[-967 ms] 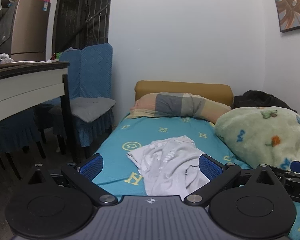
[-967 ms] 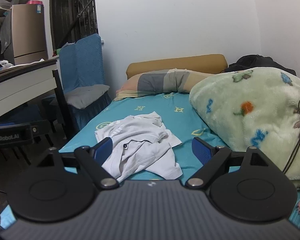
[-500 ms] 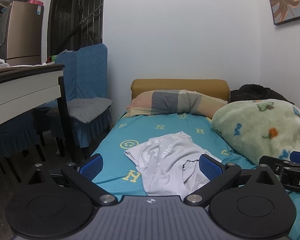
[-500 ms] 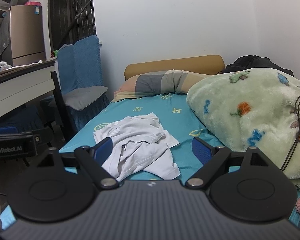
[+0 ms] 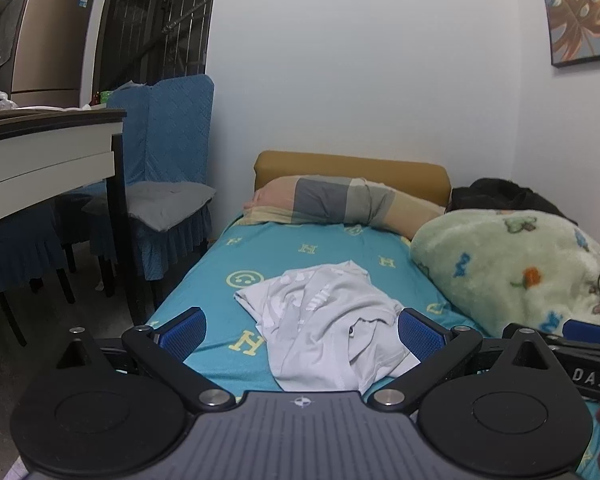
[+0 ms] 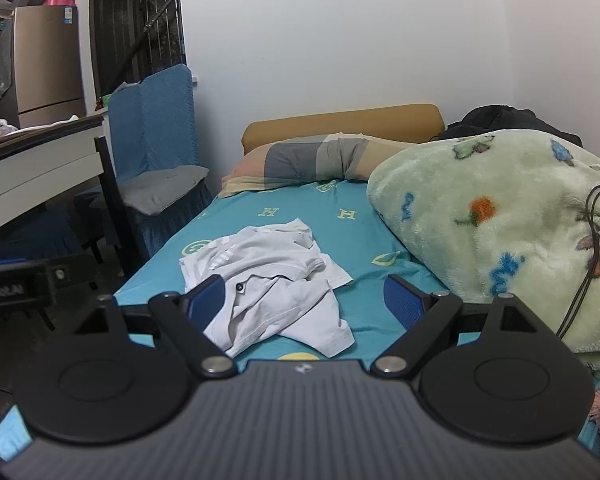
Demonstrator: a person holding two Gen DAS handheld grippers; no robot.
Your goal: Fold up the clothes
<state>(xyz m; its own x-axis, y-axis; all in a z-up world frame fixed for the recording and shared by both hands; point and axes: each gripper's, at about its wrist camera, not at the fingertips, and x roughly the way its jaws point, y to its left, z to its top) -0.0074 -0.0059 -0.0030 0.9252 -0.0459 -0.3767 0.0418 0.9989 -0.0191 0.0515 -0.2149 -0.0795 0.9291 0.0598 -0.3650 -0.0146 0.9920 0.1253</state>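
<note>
A crumpled white shirt (image 5: 324,316) lies on the turquoise bed sheet (image 5: 300,248), near the foot of the bed. In the right wrist view the same shirt (image 6: 272,280) shows a dark button at its collar. My left gripper (image 5: 302,330) hovers open just short of the shirt, its blue pads wide apart and empty. My right gripper (image 6: 304,304) is open too, held before the shirt with nothing between its pads. Each gripper's body shows at the edge of the other's view.
A bunched green fleece blanket (image 6: 500,224) fills the bed's right side, with cables lying on it. A striped pillow (image 5: 332,204) rests against the tan headboard. Left of the bed stand a blue-covered chair (image 5: 164,168) and a white table (image 5: 48,152).
Both views have shifted a little to the right across the bed. The shirt lies as before, and both grippers have stayed open.
</note>
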